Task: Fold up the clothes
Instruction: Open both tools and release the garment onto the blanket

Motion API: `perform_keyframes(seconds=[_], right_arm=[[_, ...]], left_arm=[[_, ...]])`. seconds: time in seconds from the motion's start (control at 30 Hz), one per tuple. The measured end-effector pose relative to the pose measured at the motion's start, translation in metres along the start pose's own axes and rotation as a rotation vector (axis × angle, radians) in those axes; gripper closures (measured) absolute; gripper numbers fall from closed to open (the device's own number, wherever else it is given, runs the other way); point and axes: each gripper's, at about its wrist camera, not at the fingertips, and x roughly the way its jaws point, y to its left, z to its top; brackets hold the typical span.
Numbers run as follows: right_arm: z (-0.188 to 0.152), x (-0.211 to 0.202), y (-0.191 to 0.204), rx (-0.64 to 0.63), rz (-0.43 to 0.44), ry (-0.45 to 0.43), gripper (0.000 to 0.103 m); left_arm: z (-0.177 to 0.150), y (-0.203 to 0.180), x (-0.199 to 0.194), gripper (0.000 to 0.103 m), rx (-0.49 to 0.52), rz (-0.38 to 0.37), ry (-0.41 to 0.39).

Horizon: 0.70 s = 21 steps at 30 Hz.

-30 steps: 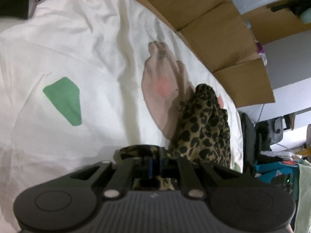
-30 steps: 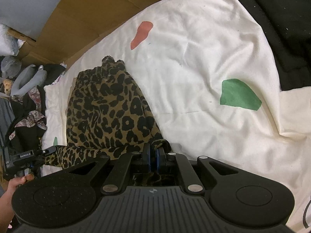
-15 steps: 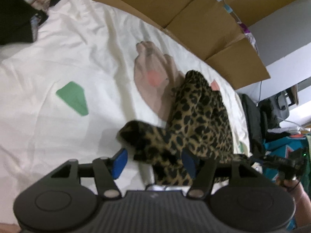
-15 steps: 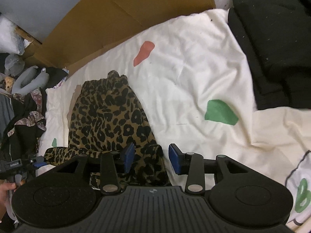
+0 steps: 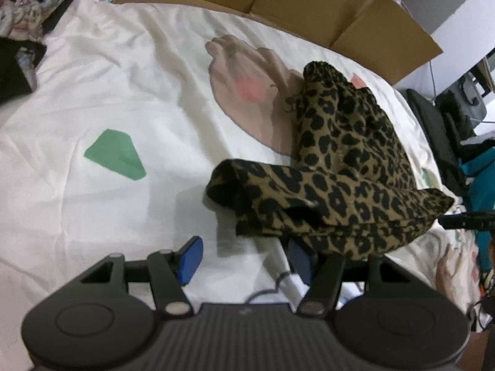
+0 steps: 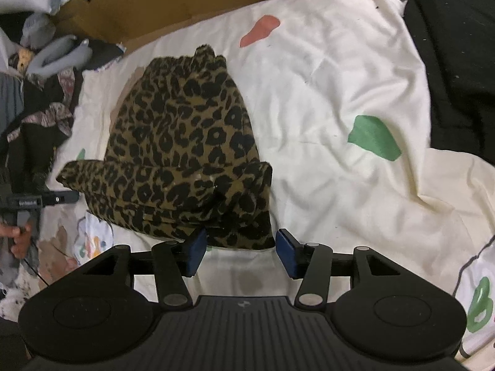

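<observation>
From the left wrist camera, we see our left gripper (image 5: 244,258) with its jaws spread wide and nothing between them. The leopard-print garment (image 5: 337,167) lies on the white sheet (image 5: 92,61) ahead and to the right of the jaws, its near folded edge draped over and hiding much of the right blue pad, while the left pad stands clear over bare sheet. A green patch (image 5: 116,154) is printed on the sheet to the left, and cardboard (image 5: 309,3) lines the far edge.

From the right wrist camera, our right gripper (image 6: 240,253) is likewise spread apart, empty. The garment lies just ahead of the jaws, its folded near hem sitting close in front of the two blue pads. A black cloth (image 6: 458,61) lies to the right.
</observation>
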Motion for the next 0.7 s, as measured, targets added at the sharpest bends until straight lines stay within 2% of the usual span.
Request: perform_keyframes(seconds=[0.1,0.23,0.4,0.7], right_arm=[[-0.001,0.007,0.005,-0.032,-0.023,0.013,0.046],[0.001,0.01,0.007,-0.037,-0.046,0.0,0.047],[0.01,0.004,0.011,-0.033,-0.049,-0.058,0.047],[0.027,0.006,0.011,-0.015,-0.079,-0.119,0.047]], left_arm=[[0.001,0.003,0.008,0.039,-0.028,-0.002,0.016],[0.005,-0.002,0.005,0.042,0.0,-0.005,0.017],[0.019,-0.004,-0.008,0.04,-0.043,-0.04,-0.049],[0.037,0.0,0.002,0.04,-0.09,-0.053,-0.085]])
